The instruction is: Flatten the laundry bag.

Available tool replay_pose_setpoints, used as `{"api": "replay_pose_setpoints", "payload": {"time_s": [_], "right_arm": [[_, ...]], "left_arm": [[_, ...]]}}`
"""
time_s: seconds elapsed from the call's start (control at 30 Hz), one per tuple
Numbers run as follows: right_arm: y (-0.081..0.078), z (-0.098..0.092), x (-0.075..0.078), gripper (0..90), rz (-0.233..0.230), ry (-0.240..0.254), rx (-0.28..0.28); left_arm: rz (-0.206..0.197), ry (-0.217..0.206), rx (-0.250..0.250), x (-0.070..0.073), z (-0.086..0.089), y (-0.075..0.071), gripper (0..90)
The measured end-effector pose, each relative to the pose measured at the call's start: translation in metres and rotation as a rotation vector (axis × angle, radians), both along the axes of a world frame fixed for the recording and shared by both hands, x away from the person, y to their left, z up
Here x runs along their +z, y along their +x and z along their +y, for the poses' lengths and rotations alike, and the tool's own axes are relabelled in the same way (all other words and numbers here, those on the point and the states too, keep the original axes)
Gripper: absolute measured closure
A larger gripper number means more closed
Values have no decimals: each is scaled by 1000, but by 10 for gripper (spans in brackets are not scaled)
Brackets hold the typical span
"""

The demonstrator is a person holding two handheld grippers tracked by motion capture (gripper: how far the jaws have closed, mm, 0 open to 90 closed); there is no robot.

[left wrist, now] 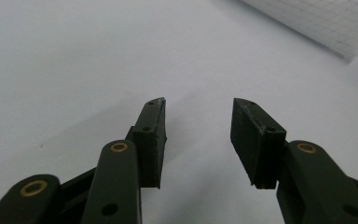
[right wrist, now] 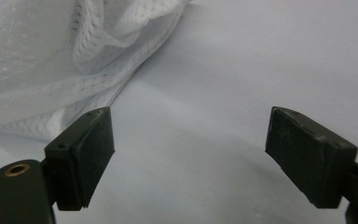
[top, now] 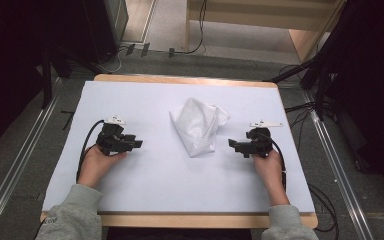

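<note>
A wooden table (top: 190, 80) is carrying a white sheet (top: 155, 185) that is covering nearly all of its top. Near the sheet's centre, a little toward twelve o'clock, a crumpled white mesh cloth (top: 198, 125) is lying in a loose wedge, its narrow end pointing toward six o'clock. In the right gripper view its netted folds (right wrist: 51, 60) are spreading across the ten o'clock corner, and in the left gripper view a flat edge of it (left wrist: 326, 23) is showing at one o'clock.

The person's left hand (top: 96, 162) is holding the left gripper (top: 136, 144) at nine o'clock from the cloth, well apart from it, pointing toward three o'clock. Its jaws are standing apart with nothing between them (left wrist: 198, 135), only bare sheet.

The right hand (top: 267, 162) is holding the right gripper (top: 231, 145) at about four o'clock from the cloth, near its lower end, pointing toward nine o'clock. Its jaws are spread wide and empty (right wrist: 189, 158), the cloth lying just beyond the left one without touching it.
</note>
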State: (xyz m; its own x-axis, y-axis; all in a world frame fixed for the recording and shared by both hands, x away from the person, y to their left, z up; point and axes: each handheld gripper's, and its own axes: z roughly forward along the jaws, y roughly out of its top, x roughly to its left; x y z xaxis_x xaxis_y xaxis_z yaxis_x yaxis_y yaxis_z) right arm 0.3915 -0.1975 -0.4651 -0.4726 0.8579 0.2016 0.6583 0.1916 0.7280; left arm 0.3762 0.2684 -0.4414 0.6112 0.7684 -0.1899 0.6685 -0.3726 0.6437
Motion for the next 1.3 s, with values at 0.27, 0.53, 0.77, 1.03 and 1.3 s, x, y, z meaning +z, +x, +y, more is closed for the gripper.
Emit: {"api": "replay_pose_setpoints", "payload": {"time_s": [0.27,0.53,0.77,1.03,1.3], "right_arm": [[-3,12,5,143,-26,-10,-2],[-5,21,3,136,-16,-38,-3],[-7,19,2,136,-10,-36,-9],[-8,20,3,145,-14,-35,23],[-11,20,8,207,-63,-46,41]], "left_arm": [[21,-35,-14,0,0,1,578],[61,-53,-29,-1,-2,3,500],[82,-50,-34,-1,-5,5,401],[73,-65,-30,0,-6,6,348],[73,-99,-7,1,-5,6,307]]}}
